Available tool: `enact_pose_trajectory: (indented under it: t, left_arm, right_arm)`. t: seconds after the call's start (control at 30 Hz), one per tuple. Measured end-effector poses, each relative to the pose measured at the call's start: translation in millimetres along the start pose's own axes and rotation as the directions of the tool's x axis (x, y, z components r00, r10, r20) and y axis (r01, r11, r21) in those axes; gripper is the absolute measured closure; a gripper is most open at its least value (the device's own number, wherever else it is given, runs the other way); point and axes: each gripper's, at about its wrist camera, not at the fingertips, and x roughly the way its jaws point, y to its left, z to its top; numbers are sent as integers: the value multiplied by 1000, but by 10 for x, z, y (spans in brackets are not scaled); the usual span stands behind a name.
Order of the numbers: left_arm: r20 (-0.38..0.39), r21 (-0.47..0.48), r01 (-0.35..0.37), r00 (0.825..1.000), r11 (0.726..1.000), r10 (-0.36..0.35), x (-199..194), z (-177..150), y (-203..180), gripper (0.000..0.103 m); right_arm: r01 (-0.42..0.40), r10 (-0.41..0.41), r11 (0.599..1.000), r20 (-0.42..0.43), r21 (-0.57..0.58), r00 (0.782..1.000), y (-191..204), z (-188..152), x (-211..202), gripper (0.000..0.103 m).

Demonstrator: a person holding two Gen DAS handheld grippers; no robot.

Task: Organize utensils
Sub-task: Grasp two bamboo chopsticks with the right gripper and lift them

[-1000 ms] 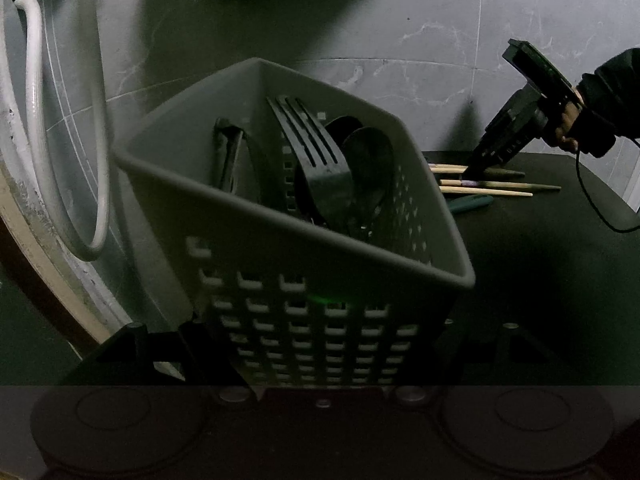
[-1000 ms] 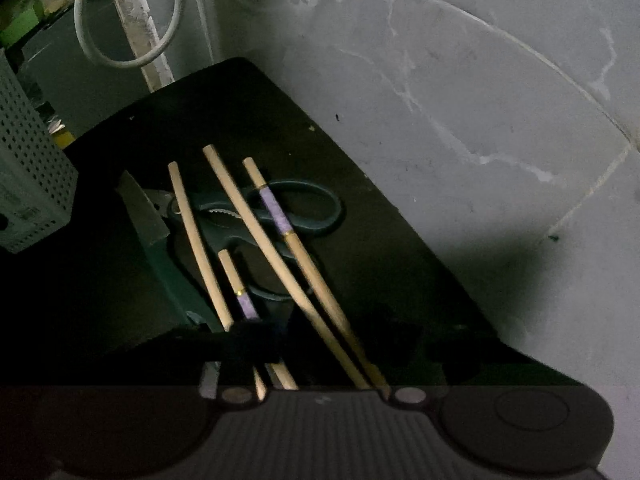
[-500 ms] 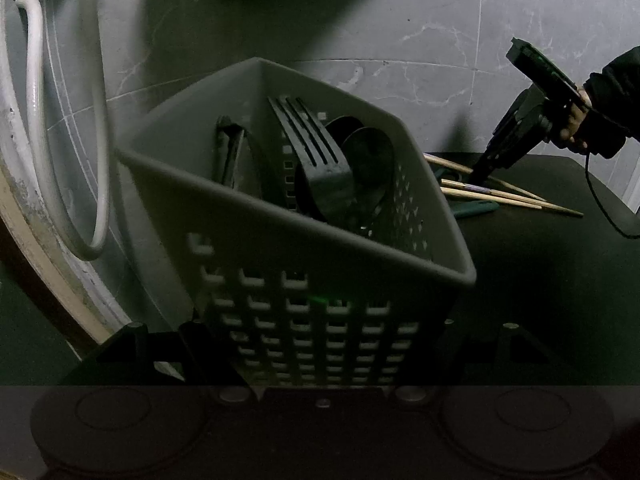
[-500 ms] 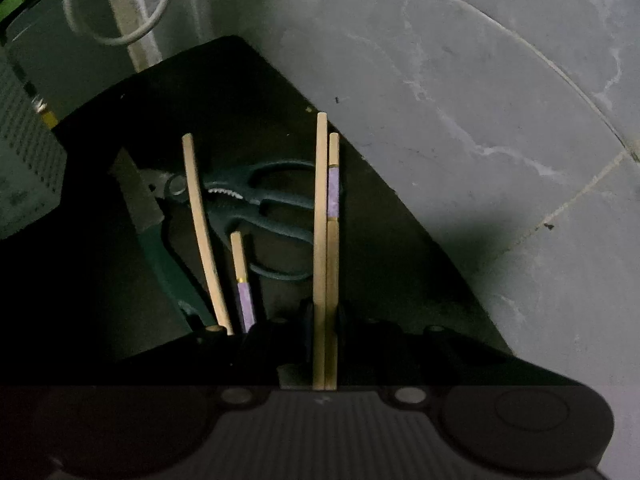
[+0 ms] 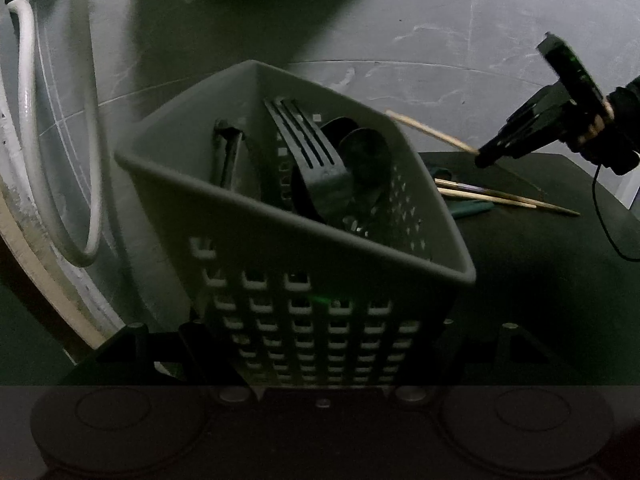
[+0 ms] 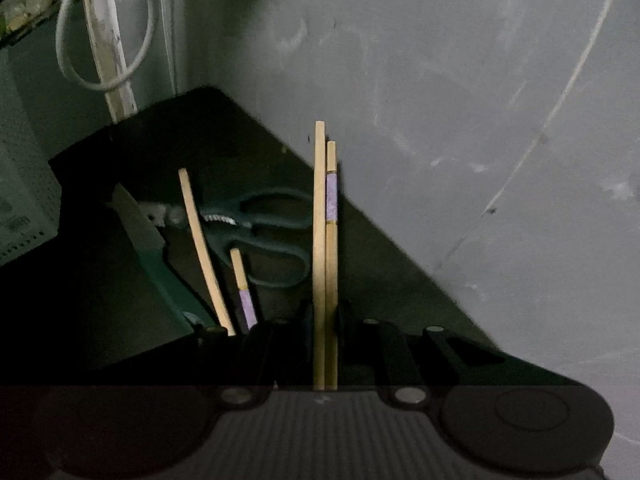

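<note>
My left gripper (image 5: pixel 322 332) is shut on a grey perforated utensil basket (image 5: pixel 280 220), tilted towards me. A black fork (image 5: pixel 308 148), dark spoons (image 5: pixel 368 156) and tongs (image 5: pixel 226 152) stand inside it. To the right, my right gripper (image 5: pixel 486 158) hangs above the black table, shut on two wooden chopsticks (image 5: pixel 432 132) whose ends point at the basket's far corner. In the right wrist view the pair of chopsticks (image 6: pixel 325 240) sticks straight out between the fingers of the right gripper (image 6: pixel 325 316). Two more chopsticks (image 6: pixel 204 248) lie on the table across green scissors (image 6: pixel 264 236).
A knife (image 6: pixel 140 224) with a green handle lies left of the scissors. A white hose (image 5: pixel 28 120) loops down the grey tiled wall at the left. The black table (image 5: pixel 540 280) ends close to the wall behind. A person's hand (image 5: pixel 596 128) holds the right gripper.
The right gripper closed on two chopsticks, lifted them off the table and swung them towards the basket. The left gripper and basket stayed put.
</note>
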Motion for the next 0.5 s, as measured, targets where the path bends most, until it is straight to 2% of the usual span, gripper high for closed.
enact_pose_trajectory:
  t: [0.13, 0.27, 0.37, 0.5]
  left_arm:
    - [2, 11, 13, 1000, 1000, -13, 18, 8, 6, 26]
    - [2, 32, 29, 1000, 999, -29, 37, 22, 26, 27]
    - [3, 48, 46, 999, 998, -47, 44, 27, 42, 27]
    - [8, 98, 68, 998, 993, -69, 70, 47, 28, 27]
  right_arm:
    - [17, -23, 998, 110, 58, 994, 77, -58, -319, 90]
    - [16, -48, 990, 227, 141, 973, 220, -150, -670, 90]
    - [1, -69, 979, 327, 204, 942, 377, -212, -940, 89]
    - [-25, -109, 961, 462, 276, 880, 629, -255, -1316, 89]
